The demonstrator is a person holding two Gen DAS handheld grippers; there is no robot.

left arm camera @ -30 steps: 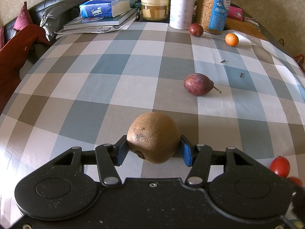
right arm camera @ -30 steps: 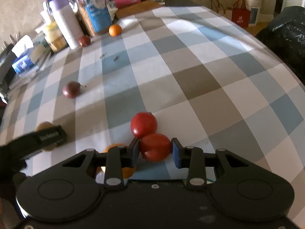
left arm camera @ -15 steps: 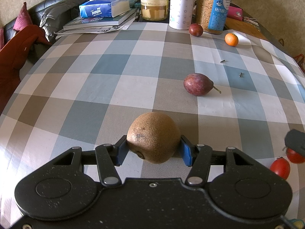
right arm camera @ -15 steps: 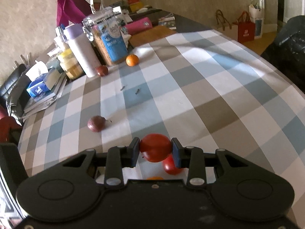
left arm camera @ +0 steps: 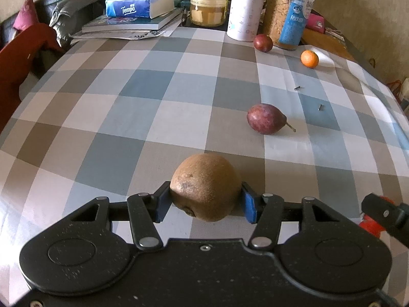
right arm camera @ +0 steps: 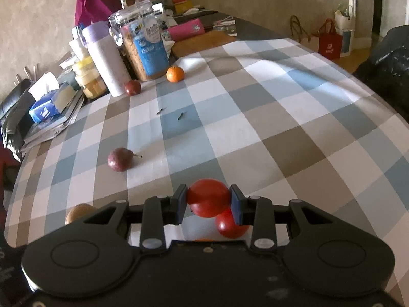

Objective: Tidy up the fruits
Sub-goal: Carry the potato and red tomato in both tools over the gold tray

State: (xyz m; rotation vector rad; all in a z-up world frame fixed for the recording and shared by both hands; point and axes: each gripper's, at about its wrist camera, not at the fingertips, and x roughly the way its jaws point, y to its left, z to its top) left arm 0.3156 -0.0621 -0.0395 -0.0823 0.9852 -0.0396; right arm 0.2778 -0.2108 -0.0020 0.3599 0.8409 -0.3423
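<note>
My left gripper (left arm camera: 204, 204) has a brown kiwi (left arm camera: 205, 186) between its blue pads, which press on both sides while the jaws are closing; it hovers low over the checked tablecloth (left arm camera: 143, 102). My right gripper (right arm camera: 208, 202) is shut on a red tomato (right arm camera: 208, 197), held just above a second tomato (right arm camera: 231, 226) on the cloth. A purple fruit with a stem (left arm camera: 265, 119) lies mid-table. A dark red fruit (left arm camera: 262, 43) and a small orange (left arm camera: 309, 58) sit near the far jars. The kiwi (right arm camera: 80, 211) shows at lower left in the right wrist view.
Along the far edge stand a white bottle (left arm camera: 245, 7), a grain jar with a blue label (left arm camera: 288, 12), a yellow-lidded jar (left arm camera: 209, 3) and a tissue box on books (left arm camera: 138, 7). Two small dark bits (left arm camera: 297, 87) lie on the cloth. A sofa with clothes (left arm camera: 23, 51) is at left.
The right gripper rose with its tomato off the cloth, leaving the second tomato below, and its finger came into the left wrist view at the right edge. The left gripper stayed put.
</note>
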